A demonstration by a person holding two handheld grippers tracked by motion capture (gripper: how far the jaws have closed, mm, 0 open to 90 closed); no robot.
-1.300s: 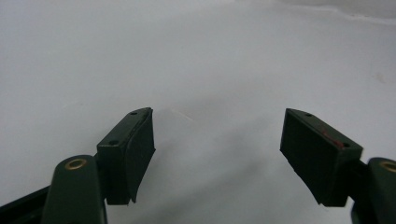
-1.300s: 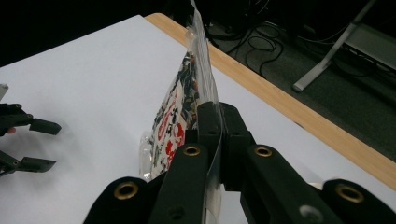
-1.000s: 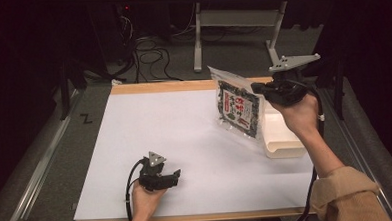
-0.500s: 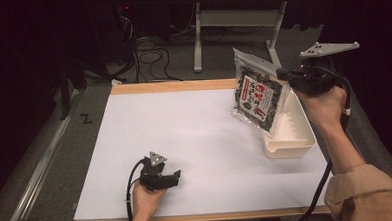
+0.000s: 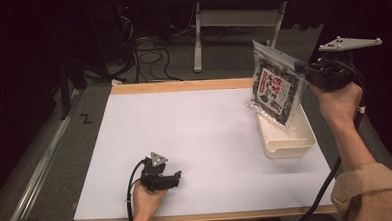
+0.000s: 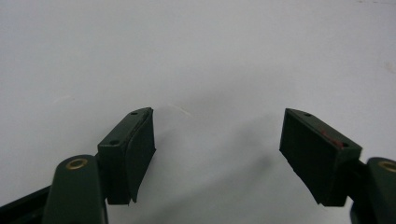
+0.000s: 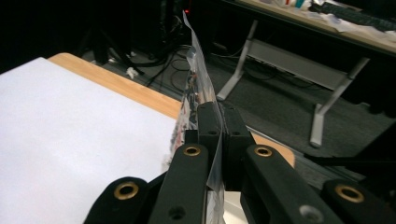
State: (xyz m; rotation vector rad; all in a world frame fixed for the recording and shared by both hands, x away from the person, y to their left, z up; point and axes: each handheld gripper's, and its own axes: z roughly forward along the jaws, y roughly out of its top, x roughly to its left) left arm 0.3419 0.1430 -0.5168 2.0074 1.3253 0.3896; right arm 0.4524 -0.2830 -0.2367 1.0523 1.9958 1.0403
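— What have we got in the right gripper [image 5: 302, 71]?

— A clear packet [image 5: 275, 89] with a dark printed label. In the right gripper view our two jaws are pressed flat together on the packet's [image 7: 198, 88] thin edge, so the film runs up between them like a blade. We hold it by its right-hand side as the high view shows it.

— And where does the packet sit over the table [image 5: 195, 135]?

— It hangs in the air, tilted, above the far end of the white tray [image 5: 288, 146]. Its lower corner reaches down towards the tray's inside; we cannot tell whether it touches the bottom. The tray stands near the table's right edge, lengthwise away from us.

— Our left gripper [image 5: 176, 177]?

— It rests low at the near edge of the table, well apart from the tray and the packet, our left hand [image 5: 145, 200] curled under it. In the left gripper view its jaws stand partly apart, with bare white table between them. They grip nothing.

— Anything else worth noting?

— The table top is white with a wooden border showing along the far side. Past it we see a dark floor with cables [image 5: 149, 55] and the grey foot of a stand [image 5: 198, 43].
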